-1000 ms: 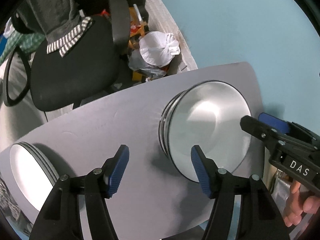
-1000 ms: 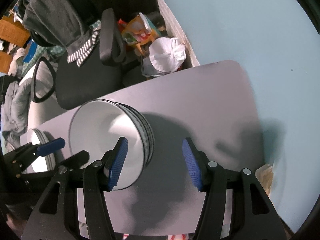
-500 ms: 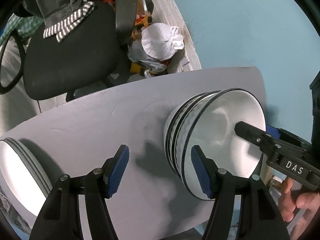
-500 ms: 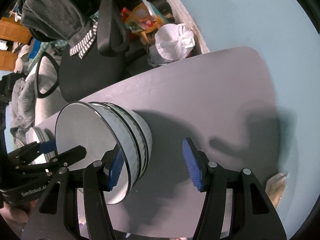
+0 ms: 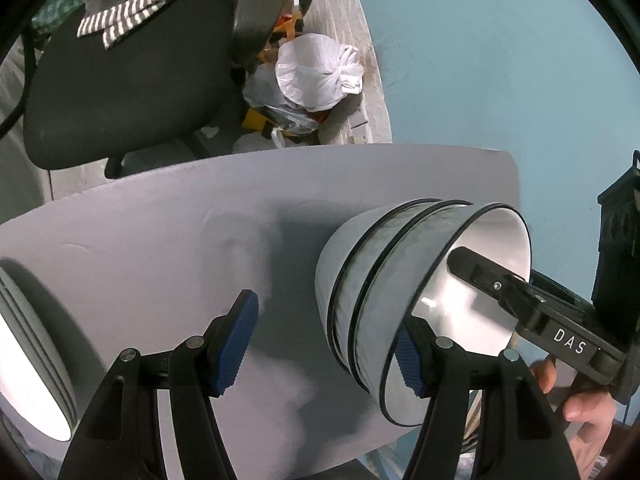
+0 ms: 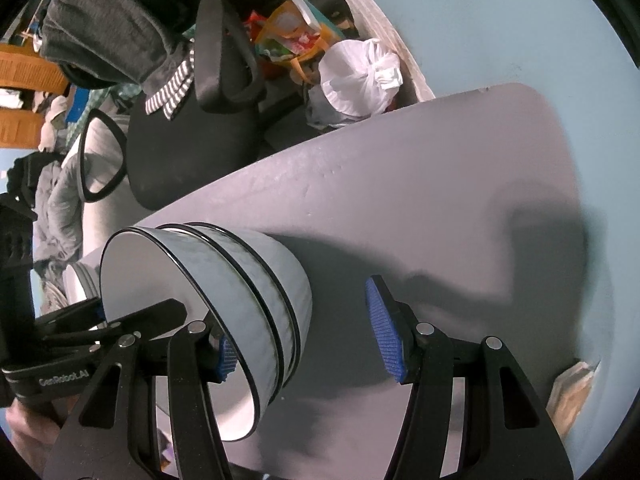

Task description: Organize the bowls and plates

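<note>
Bowls [image 5: 384, 280], three nested with dark rims and mottled grey outer walls, stand on the grey table [image 5: 160, 248], right of centre in the left wrist view and toward 8 o'clock in the right wrist view [image 6: 256, 280].

Table: pale grey top with rounded corners, set against a light blue wall [image 5: 500, 60]. Gripper shadows fall across its right half in the right wrist view.

Office chair [image 5: 120, 80]: black, beyond the table's far edge at 11 o'clock in the left wrist view, with dark clothing and a striped cloth [image 5: 132, 20] draped over it.

Plates [image 5: 28, 360]: a white stack at the table's left end, 8 o'clock in the left wrist view, partly cut off by the frame edge.

White plastic bag [image 5: 316, 76]: knotted, on the floor beyond the table at 12 o'clock, among other bags and packets.

Left claw [image 5: 324, 340]: jaws apart. One blue pad [image 5: 236, 340] hangs over bare table; the other sits just inside the top bowl's rim, partly hidden by it. Contact with the bowl cannot be confirmed.

Right claw [image 6: 304, 344]: jaws apart. One blue pad [image 6: 384, 328] stands over bare table beside the stack; the other is largely hidden behind the top bowl's rim. Contact cannot be confirmed. In the left wrist view its black finger reaches into the top bowl from 3 o'clock.

A hand [image 5: 588, 404] shows at 4 o'clock in the left wrist view, on the right gripper's handle.
</note>
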